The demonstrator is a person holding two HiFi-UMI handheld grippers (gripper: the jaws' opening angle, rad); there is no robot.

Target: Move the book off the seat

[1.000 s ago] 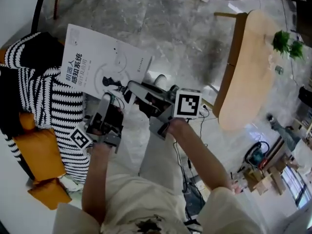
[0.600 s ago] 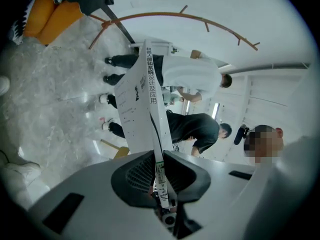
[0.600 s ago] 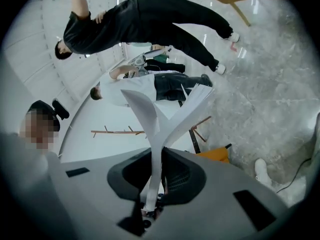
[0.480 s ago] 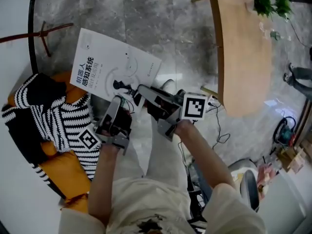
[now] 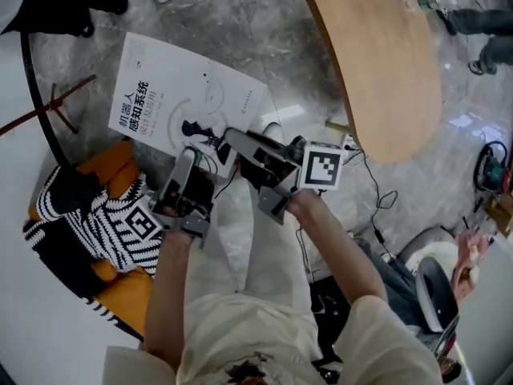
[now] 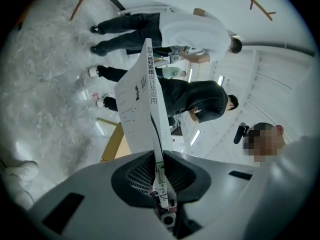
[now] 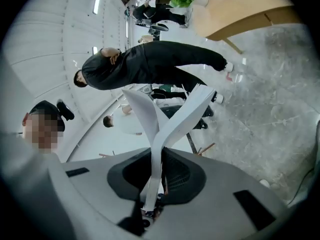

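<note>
Marble floor [image 5: 268, 42] — book [image 5: 180, 95] between both jaws

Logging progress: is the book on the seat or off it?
Off it: left gripper and right gripper hold the book above the floor.

The head view looks steeply down on the left gripper [image 5: 191, 157] and right gripper [image 5: 234, 144]. Each gripper view sits close behind its jaws, facing outward; all share the book [image 5: 180, 95], probably edge-on there.

Left gripper [image 5: 189, 160], right gripper [image 5: 232, 141] — both clamped.
</note>
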